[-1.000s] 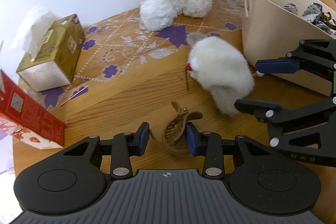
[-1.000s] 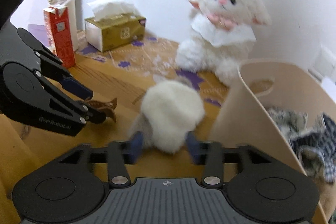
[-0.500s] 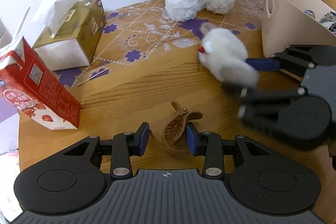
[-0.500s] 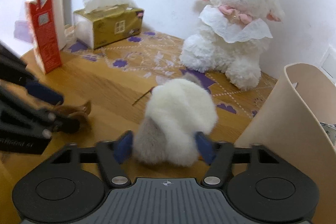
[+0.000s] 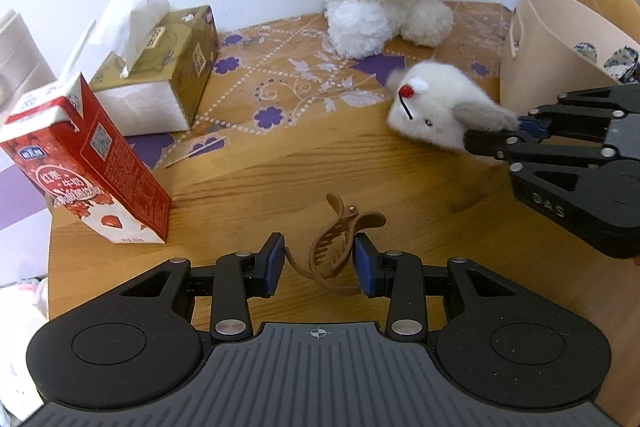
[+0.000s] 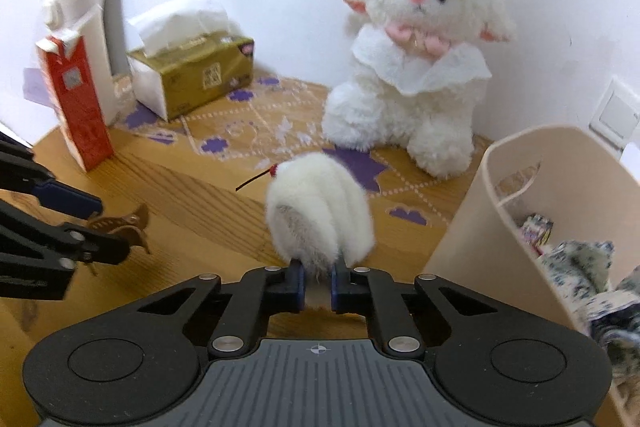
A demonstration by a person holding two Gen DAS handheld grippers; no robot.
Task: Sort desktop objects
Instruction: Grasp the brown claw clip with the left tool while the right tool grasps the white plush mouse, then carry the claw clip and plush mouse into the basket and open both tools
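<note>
My left gripper is shut on a brown hair claw clip and holds it over the wooden table. The clip also shows in the right wrist view. My right gripper is shut on the rear of a small white fluffy plush toy, which has a red dot on its face. The toy appears in the left wrist view, held just above the table, beside the right gripper.
A beige basket with cloth items stands at the right. A large white plush lamb sits at the back. A gold tissue box and a red milk carton stand at the left.
My right gripper closed on the small plush toy and lifted it slightly. My left gripper, still holding the clip, rose and pulled back, so more of the table shows.
</note>
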